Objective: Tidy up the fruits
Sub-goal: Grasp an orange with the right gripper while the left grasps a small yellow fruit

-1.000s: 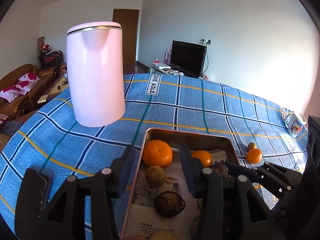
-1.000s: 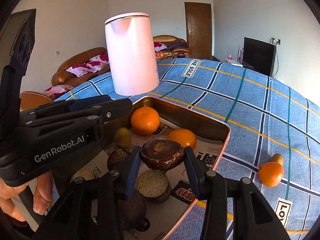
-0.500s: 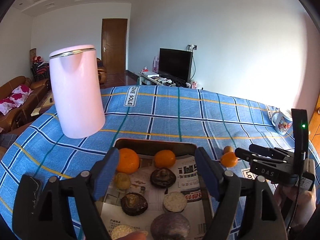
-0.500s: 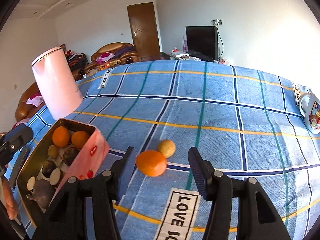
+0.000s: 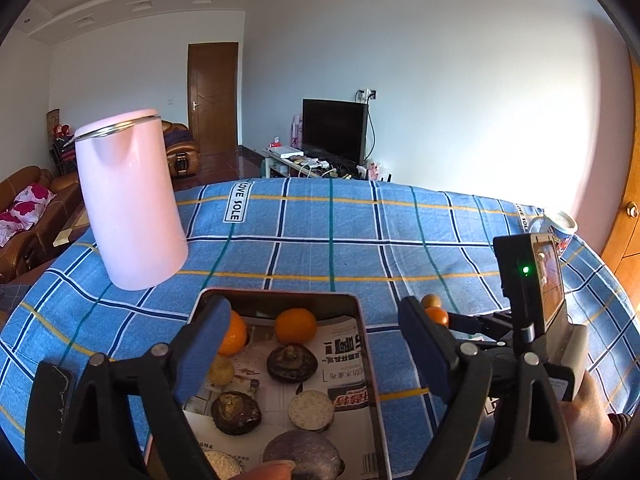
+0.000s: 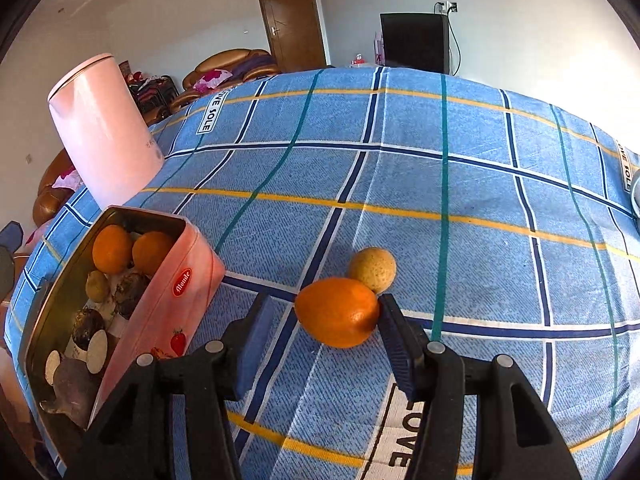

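The right gripper (image 6: pixel 320 328) is closing around the round orange tangerine (image 6: pixel 338 312) on the blue checked cloth (image 6: pixel 400 184): one pad is at its side, the other clear, nothing gripped yet. A small yellow-brown fruit (image 6: pixel 373 270) touches the tangerine just beyond the fingertips. Closing off-centre could squirt the tangerine sideways or knock that neighbour rolling. The left gripper (image 5: pixel 316 348) is opening, empty, above the pink metal tin (image 5: pixel 280 295) of fruit; drifting down, it could bump the tin's contents.
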Demonstrator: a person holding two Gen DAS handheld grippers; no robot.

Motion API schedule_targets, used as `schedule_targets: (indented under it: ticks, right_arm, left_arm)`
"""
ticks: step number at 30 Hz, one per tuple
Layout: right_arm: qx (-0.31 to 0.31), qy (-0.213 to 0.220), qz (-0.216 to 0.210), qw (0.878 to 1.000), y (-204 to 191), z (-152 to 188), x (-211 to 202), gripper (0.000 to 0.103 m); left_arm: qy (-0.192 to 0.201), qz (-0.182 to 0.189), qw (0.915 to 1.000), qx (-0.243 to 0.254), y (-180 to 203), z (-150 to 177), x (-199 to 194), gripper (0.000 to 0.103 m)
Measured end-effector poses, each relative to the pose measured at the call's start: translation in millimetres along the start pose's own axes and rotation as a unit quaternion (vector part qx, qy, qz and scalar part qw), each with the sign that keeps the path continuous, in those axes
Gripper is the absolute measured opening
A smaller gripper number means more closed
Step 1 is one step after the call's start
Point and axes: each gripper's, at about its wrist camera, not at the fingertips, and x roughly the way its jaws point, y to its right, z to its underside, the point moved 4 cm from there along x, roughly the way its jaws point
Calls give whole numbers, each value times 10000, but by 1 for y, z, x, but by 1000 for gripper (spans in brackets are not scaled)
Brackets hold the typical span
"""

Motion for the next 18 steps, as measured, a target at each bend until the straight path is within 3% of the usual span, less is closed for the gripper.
schedule_targets:
  ticks: [1,7,18]
  right_arm:
    - [-7,-8,49,10000,2,1,0,42]
    - [-77,103,-94,9999,13,5,-15,42]
    - [386,609,636,9954,116,-5,-47,42]
  left_arm:
    - [-3,12,10000,6,2,-1,0,88]
    - [-132,83,9998,134,23,-7,12,88]
    - [-678,183,9961,539,108,-5,67,88]
